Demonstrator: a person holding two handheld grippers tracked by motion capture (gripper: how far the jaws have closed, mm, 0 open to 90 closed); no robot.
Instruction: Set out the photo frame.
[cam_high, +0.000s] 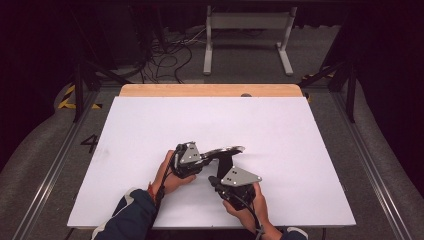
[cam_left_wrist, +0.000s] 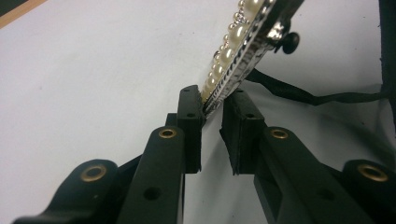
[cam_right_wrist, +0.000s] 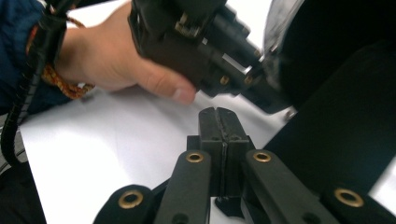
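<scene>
- Pearl-trimmed strip (cam_left_wrist: 238, 44): a narrow band with a row of pearls along one edge and a silver beaded edge beside it; a small black knob (cam_left_wrist: 290, 41) sits on its far side; the strip lies near the middle of the white table (cam_high: 150, 125), towards the person's side; in the high view it shows as a curved silvery edge (cam_high: 227, 149) on top of a black piece (cam_high: 226, 162); what the whole object is I cannot tell.
- Black cord (cam_left_wrist: 303, 95): trails from under the strip across the table surface.
- Left gripper (cam_left_wrist: 213, 105): jaws pinch the near end of the strip, one pad on each side; a narrow gap stays between the pads below the strip; in the high view this gripper (cam_high: 189, 159) sits just left of the strip, held in the left hand (cam_high: 167, 175).
- Right gripper (cam_right_wrist: 218, 116): jaws pressed together, pads touching, nothing between them; it sits just on the person's side of the strip, held in the right hand (cam_high: 247, 207); its grey plate (cam_high: 240, 176) faces up.
- Left hand wrist: orange braided band (cam_right_wrist: 63, 84) and a dark blue sleeve (cam_high: 130, 215).
- Black piece beside the right gripper's jaws is blurred; detail unreadable.
</scene>
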